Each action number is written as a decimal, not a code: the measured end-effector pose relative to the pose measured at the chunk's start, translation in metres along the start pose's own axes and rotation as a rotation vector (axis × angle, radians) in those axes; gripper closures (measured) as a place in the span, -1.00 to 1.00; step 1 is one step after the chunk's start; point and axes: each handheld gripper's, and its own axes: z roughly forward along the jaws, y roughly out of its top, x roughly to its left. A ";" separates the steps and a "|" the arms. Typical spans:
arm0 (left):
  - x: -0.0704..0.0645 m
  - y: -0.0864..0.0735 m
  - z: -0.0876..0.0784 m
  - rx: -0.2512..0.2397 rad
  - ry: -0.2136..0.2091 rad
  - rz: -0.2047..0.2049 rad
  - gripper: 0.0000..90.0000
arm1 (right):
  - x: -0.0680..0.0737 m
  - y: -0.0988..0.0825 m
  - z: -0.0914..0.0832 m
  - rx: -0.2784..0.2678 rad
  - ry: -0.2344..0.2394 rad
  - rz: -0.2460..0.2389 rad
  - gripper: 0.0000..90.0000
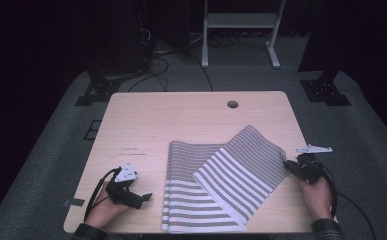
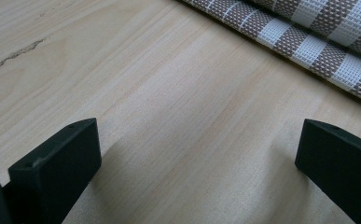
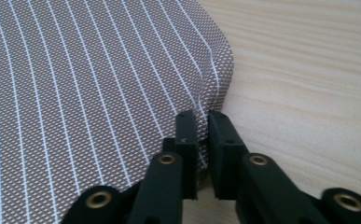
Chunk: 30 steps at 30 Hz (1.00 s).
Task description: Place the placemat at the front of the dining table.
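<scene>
While the left gripper [image 1: 140,198] just sits near the table's [image 1: 181,112] front-left corner with its jaws spread wide over bare wood, the right gripper [image 3: 202,116] is pinched tight on the edge of the striped placemat [image 1: 221,175], which lies partly folded over itself at front-center.

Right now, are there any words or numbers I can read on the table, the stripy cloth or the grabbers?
None. The striped cloth bears only stripes, the table only wood grain, and the left gripper and right gripper carry no legible marks.
</scene>
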 end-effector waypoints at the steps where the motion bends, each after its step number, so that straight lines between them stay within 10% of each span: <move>1: 0.000 0.000 0.000 0.000 0.000 0.000 -1.00 | 0.001 0.001 0.000 0.002 -0.002 -0.005 0.90; 18: 0.000 0.001 0.001 0.001 0.004 -0.001 -1.00 | -0.005 0.025 -0.016 -0.043 0.006 -0.024 0.90; 30: 0.000 0.001 0.001 0.001 0.005 -0.004 -1.00 | -0.018 0.058 0.003 -0.045 -0.012 -0.021 0.91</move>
